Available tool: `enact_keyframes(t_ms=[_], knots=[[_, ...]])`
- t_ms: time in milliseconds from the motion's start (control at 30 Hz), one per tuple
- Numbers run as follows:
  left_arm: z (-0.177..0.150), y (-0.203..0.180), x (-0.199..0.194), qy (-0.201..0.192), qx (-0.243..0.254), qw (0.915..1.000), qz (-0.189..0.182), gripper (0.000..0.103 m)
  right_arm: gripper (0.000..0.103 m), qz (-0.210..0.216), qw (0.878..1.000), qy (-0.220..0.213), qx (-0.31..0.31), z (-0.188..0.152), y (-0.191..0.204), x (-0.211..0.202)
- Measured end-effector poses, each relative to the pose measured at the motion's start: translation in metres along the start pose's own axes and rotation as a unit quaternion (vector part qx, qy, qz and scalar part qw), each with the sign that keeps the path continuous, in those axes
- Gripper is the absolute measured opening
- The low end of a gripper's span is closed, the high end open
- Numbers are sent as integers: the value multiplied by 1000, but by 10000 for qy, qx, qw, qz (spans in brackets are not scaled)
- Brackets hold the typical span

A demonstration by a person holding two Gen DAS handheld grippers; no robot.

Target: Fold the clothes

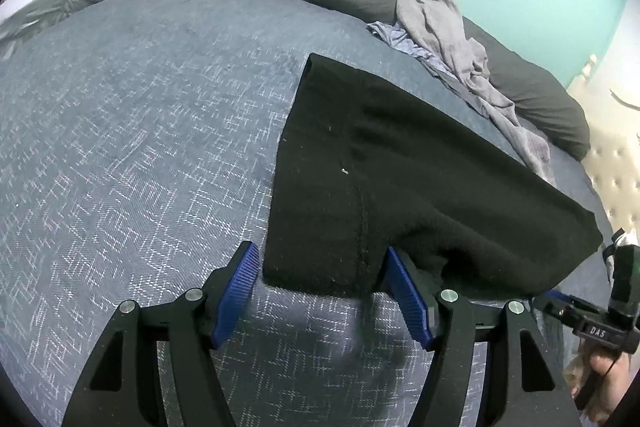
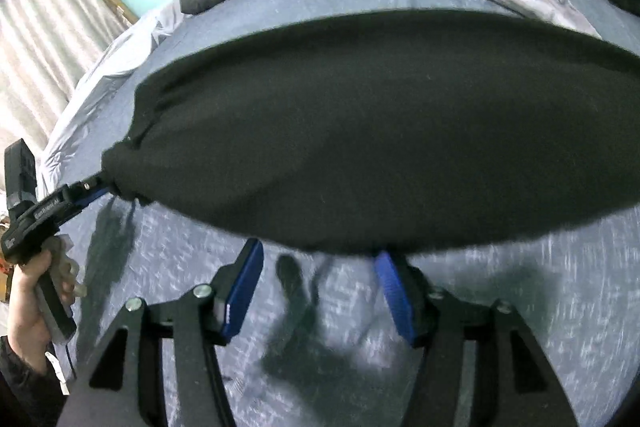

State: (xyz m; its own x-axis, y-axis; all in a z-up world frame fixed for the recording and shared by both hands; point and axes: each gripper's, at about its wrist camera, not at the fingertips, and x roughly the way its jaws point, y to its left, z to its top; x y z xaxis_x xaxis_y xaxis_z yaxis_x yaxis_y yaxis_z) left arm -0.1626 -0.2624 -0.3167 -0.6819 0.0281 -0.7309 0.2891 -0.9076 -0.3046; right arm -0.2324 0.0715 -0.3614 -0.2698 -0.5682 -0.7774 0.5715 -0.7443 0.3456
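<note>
the left gripper [image 1: 320,269] had its blue pads wide, a corner of the black garment [image 1: 400,187] lying between them unpinched. the right gripper [image 2: 318,269] also stood wide, clamping nothing, the black garment [image 2: 380,139] filling mid-frame over the blue bedspread [image 1: 120,147]. grey clothes [image 1: 452,39] lay upper right.

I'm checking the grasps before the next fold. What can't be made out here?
- Left wrist view: whether the left gripper pinches the black garment; cloth hides one fingertip.
- Right wrist view: the same for the right gripper; cloth over one fingertip, motion blur.
- Both views: what garment it is; it hangs bunched.
</note>
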Motion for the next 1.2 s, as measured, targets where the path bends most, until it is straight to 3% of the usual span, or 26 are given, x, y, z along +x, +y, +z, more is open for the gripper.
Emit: enact_keyframes(t_ms=[167,267,467,933,1200], knots=[[1,1,-1,-23,-20,10000,-18,70,56,217,9992,-237,-243,17,13,-4],[1,1,-1,-35,-39,10000,-23,70,51,383,9983,-416,-161,32,12,-9],[1,-1,-3,-73,-23,10000,-18,70,51,727,9942,-778,127,60,0,-26],[4,0,-2,-74,-14,10000,-30,70,55,914,9952,-304,-144,55,13,4],[6,0,-6,-130,-41,9999,-68,70,55,1243,9886,-785,329,90,9,-18]])
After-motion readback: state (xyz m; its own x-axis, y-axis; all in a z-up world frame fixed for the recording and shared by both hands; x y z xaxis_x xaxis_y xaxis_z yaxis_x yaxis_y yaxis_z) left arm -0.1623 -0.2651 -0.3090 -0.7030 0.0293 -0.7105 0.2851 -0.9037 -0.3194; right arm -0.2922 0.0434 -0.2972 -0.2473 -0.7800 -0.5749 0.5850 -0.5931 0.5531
